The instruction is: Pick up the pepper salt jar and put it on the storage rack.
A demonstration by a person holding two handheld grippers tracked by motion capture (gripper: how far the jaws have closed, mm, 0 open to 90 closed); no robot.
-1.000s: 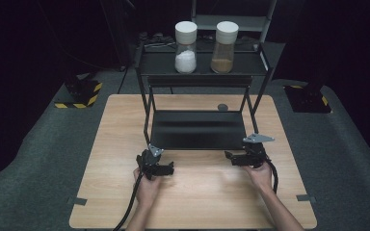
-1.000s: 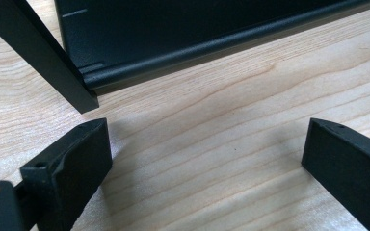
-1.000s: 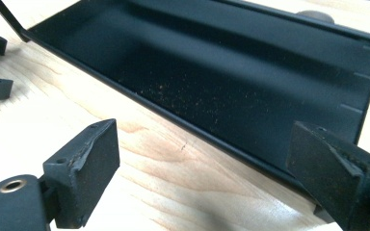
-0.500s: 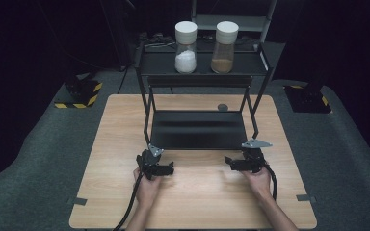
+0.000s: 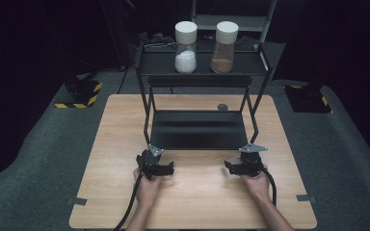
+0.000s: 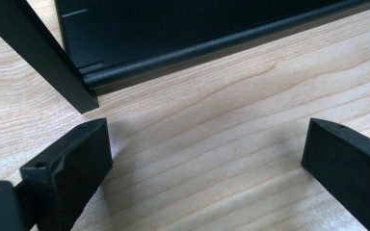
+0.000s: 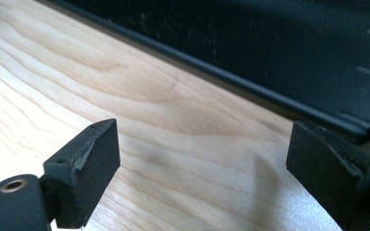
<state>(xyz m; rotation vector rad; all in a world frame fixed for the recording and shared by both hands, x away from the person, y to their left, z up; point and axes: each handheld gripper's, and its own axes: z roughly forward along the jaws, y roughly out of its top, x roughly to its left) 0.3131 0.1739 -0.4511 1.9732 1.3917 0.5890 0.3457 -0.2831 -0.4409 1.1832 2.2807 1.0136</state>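
Note:
Two tall jars with white lids stand on the top shelf of a black rack [image 5: 200,72]: the jar of white powder [image 5: 186,48] on the left, the jar of brown powder [image 5: 224,47] on the right. My left gripper [image 5: 153,159] lies low over the table at the rack's front left leg [image 6: 38,53], its jaws [image 6: 207,139] open with bare wood between them. My right gripper [image 5: 247,156] sits by the rack's front right corner, its jaws [image 7: 202,139] also open and empty, facing the lower shelf's edge [image 7: 231,77].
The rack's black lower shelf [image 5: 197,130] rests on the wooden table [image 5: 197,202], just ahead of both grippers. A small dark round thing [image 5: 222,107] lies on the table behind the rack. Hazard-striped bases [image 5: 79,96] stand on the dark floor.
My right gripper has sunk a little toward the table and come slightly nearer the person. The left gripper has stayed where it was.

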